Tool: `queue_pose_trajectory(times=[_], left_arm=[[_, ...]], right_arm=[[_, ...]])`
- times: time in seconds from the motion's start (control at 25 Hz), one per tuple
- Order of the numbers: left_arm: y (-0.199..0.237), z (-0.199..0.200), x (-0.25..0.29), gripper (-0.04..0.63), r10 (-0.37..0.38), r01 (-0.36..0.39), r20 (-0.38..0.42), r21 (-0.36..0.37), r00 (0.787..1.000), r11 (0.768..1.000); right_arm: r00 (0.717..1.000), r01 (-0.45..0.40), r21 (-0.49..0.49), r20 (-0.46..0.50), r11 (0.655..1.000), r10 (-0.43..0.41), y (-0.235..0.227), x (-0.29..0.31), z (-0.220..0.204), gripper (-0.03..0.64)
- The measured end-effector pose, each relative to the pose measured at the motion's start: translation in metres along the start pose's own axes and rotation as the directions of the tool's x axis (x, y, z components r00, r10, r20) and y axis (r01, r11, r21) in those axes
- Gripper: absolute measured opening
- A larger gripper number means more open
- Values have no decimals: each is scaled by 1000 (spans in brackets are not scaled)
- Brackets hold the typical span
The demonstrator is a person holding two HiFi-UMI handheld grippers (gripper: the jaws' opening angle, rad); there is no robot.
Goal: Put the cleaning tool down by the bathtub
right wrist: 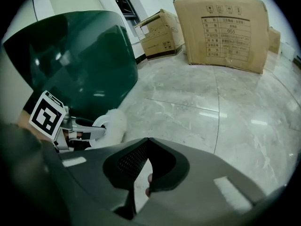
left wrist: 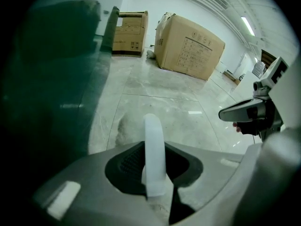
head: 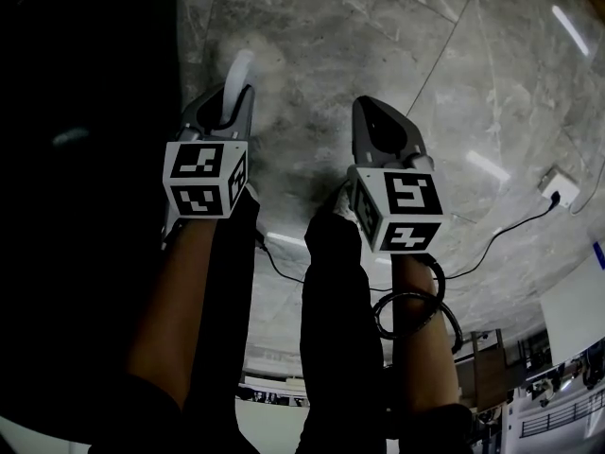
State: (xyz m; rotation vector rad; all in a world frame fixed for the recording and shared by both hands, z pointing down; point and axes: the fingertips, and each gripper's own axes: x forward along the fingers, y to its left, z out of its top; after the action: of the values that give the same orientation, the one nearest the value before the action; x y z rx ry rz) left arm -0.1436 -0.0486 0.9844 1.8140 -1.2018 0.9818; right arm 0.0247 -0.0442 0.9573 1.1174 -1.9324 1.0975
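I see a big dark green bathtub (right wrist: 80, 55) on my left. I am looking at its outside wall, so I cannot see what is in it. Far across the shiny stone floor (head: 378, 45) there are two brown cardboard boxes, a big one (right wrist: 225, 29) and a small one (right wrist: 162, 34). They are near each other. Both are closed up, so I cannot tell what is inside them.

My left gripper (head: 236, 93) is squeezed tight on the cleaning tool (left wrist: 154, 140). The tool's white handle sticks up between the two jaws, and they press on it from both sides. The tool has a fluffy white end (right wrist: 115, 121). That end hangs low, just beside the bathtub wall. I cannot tell if it touches the floor.

My right gripper (right wrist: 146, 142) is closed, with the tips together. Nothing is between its jaws. It is next to the left gripper, a bit apart from it, and it does not touch the tool.
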Motion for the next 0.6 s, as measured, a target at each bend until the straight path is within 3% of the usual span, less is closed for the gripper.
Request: queue_pose_trajectory(times=[0.6], left_arm=[[14,-16,24,86,18,-18,-16,17,1000,1000]], right_arm=[[1000,-12,10,-22,1000,13,-8,26,-22,18]])
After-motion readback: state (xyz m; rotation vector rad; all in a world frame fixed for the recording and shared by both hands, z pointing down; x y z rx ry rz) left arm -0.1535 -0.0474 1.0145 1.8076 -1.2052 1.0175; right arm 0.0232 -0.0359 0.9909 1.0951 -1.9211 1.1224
